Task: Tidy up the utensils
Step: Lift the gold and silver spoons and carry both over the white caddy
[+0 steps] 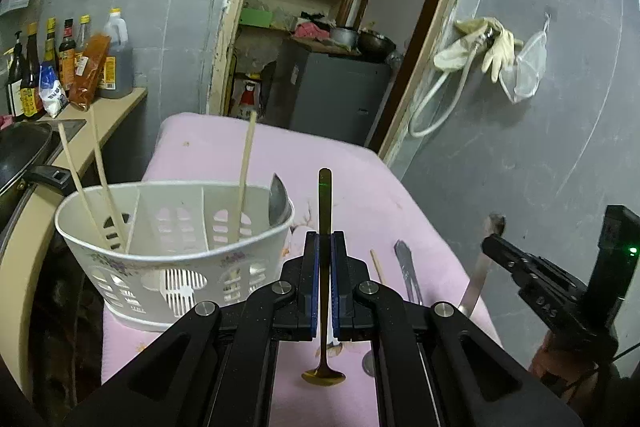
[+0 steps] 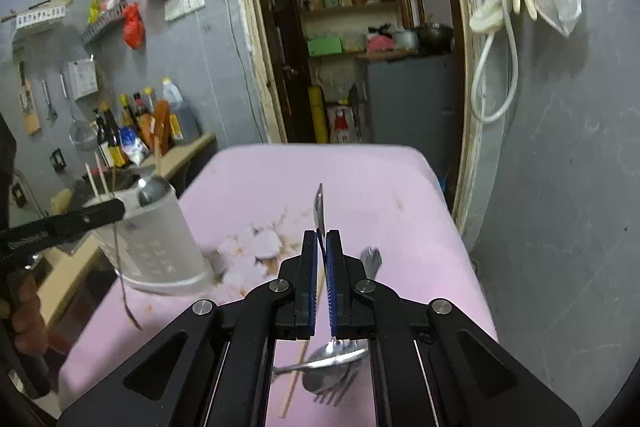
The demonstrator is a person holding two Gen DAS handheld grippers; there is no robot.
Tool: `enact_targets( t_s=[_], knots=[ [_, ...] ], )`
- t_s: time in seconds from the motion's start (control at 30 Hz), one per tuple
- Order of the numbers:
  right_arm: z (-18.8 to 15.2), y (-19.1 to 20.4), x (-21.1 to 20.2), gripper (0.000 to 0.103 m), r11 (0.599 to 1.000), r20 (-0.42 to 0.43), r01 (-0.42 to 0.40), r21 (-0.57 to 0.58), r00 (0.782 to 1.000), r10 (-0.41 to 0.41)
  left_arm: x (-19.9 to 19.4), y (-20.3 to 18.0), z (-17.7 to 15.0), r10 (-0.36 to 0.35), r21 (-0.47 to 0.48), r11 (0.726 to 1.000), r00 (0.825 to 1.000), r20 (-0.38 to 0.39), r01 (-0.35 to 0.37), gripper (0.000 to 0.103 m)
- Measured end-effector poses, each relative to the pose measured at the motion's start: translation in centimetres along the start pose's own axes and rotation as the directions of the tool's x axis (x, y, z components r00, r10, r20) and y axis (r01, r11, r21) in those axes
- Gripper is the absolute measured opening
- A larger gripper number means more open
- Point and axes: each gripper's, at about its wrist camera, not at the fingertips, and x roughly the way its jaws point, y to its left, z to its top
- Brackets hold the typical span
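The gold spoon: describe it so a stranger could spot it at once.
On the pink table, right of the white utensil basket, the left gripper is shut on the gold spoon. It hangs bowl down; every other loose utensil is silver or wooden.

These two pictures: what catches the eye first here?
Black tongs in each view stand out. The left tongs pinch a gold spoon by its handle, bowl hanging down, while the right tongs pinch a silver utensil handle. Beside them on the pink tablecloth stands a white utensil basket holding chopsticks.
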Motion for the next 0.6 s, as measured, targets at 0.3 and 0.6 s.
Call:
enact_targets(
  t_s=[0.3,0.6],
  knots=[
    [3.0,3.3,-1.4,0.001,0.998,0.079,-0.041,-0.045,0.996,0.044,-2.7,1.6,2.8,-0.004,-0.025,1.000,0.996,0.094,0.007,0.003],
    [0.0,2.8,2.8,0.028,0.998,-0.130,-0.060,-0.014,0.990,0.058,-3.9,3.6,2.5,0.005,-0.039,0.999,0.996,0.091,-0.002,0.003]
  ],
)
